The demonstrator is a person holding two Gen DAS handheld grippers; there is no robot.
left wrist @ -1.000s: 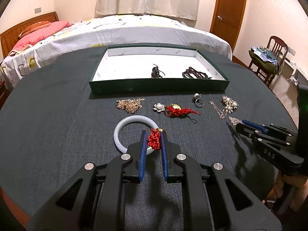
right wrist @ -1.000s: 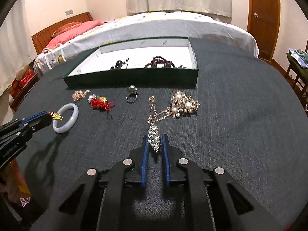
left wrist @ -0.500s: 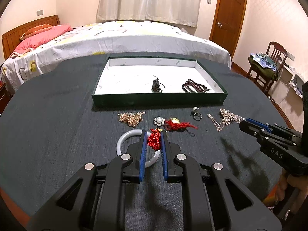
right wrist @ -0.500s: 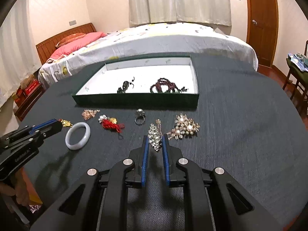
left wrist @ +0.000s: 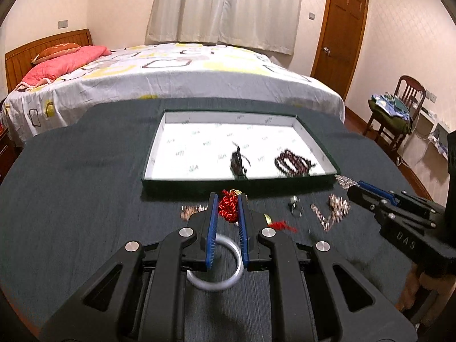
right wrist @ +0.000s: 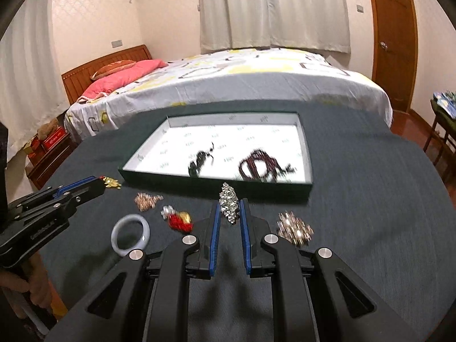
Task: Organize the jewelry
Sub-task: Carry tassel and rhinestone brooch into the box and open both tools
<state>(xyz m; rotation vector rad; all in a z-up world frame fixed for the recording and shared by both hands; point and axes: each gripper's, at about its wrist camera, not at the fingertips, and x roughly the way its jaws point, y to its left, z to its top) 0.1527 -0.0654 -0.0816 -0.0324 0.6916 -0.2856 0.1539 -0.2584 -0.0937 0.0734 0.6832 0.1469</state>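
Observation:
My left gripper [left wrist: 228, 203] is shut on a red knotted cord ornament [left wrist: 228, 209] with a gold charm, held above the table in front of the green tray [left wrist: 159, 131]. My right gripper [right wrist: 229, 208] is shut on a silver rhinestone pendant [right wrist: 228, 206], also lifted near the tray's front wall [right wrist: 216, 185]. The tray holds a black piece [left wrist: 238, 161] and a dark red bead bracelet [left wrist: 292, 164]. A white bangle [right wrist: 129, 235] lies on the dark table; it also shows in the left wrist view [left wrist: 216, 270].
On the table in front of the tray lie a rose-gold chain [right wrist: 145, 201], a red and gold ornament [right wrist: 179, 219], a pearl brooch [right wrist: 293, 226] and a ring [left wrist: 295, 209]. A bed stands behind the table, a chair [left wrist: 399, 105] at right.
Both grippers rose and moved forward toward the tray with their pieces. The white bangle stayed on the table and now lies under the left gripper.

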